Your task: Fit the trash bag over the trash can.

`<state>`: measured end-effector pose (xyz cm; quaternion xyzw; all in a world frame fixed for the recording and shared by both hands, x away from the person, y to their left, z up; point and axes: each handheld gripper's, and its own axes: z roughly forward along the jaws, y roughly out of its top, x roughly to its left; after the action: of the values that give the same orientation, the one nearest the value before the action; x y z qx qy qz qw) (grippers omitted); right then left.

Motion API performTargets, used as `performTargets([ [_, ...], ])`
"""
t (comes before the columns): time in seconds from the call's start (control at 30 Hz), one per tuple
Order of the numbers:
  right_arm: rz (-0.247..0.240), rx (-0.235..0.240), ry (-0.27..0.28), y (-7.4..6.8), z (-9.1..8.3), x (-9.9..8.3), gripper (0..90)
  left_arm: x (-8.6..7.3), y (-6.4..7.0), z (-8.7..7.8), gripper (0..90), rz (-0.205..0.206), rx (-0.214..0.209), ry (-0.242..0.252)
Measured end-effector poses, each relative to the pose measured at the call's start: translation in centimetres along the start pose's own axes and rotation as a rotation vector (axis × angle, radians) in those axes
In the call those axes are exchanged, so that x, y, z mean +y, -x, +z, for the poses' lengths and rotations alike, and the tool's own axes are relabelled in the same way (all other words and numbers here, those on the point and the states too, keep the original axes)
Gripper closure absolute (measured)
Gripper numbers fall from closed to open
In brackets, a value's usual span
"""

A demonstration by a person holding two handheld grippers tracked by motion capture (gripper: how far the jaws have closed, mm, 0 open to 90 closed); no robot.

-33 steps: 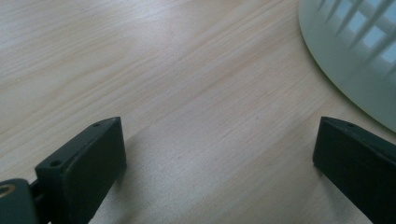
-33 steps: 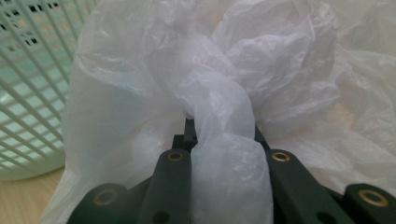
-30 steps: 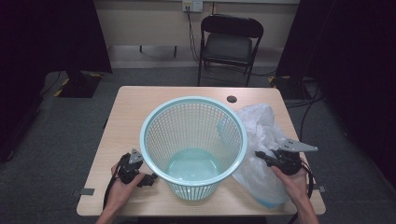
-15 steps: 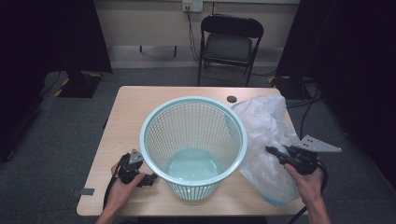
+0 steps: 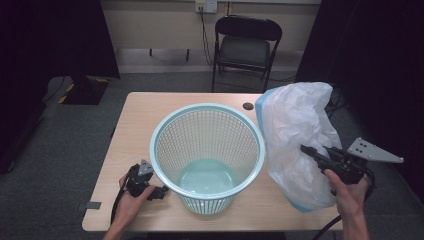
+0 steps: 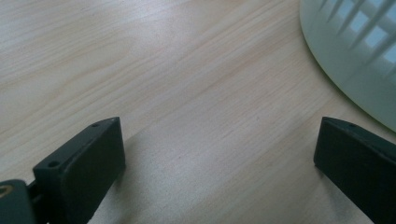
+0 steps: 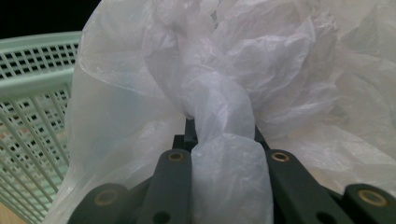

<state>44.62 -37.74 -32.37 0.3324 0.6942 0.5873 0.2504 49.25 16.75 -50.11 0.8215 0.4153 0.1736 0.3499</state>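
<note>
A pale green mesh basket stands upright in the middle of the wooden table. To its right a thin white plastic bag billows up above the table, with a light blue edge at its bottom. My right gripper is shut on a bunched fold of that bag, which wraps over its jaws. My left gripper lies low on the table by the basket's left foot, open, nothing between its fingers. The basket's base shows at the upper right of the left gripper view.
A small dark round object lies on the table behind the basket. A black folding chair stands beyond the far edge. Dark curtains hang on both sides. The basket's mesh wall is close on the left in the right gripper view.
My right gripper has lifted and pulled the plastic bag up and outward to the right, so the bag now stands taller and spread. The left gripper has stayed put.
</note>
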Motion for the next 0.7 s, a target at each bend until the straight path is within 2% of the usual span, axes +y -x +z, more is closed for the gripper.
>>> performTargets([
  [0.23,0.009,0.031,0.087,-0.3,-1.0,1.9,79.2,0.0,0.0,0.0,0.4,-0.002,0.003,-0.002],
  [0.4,-0.015,0.067,0.124,-1.3,-1.1,3.3,79.2,0.0,0.0,0.0,0.4,-0.003,0.003,-0.002],
  [0.7,-0.032,0.163,0.152,-3.9,1.2,5.5,79.2,0.0,0.0,0.0,0.4,-0.008,0.009,-0.003],
])
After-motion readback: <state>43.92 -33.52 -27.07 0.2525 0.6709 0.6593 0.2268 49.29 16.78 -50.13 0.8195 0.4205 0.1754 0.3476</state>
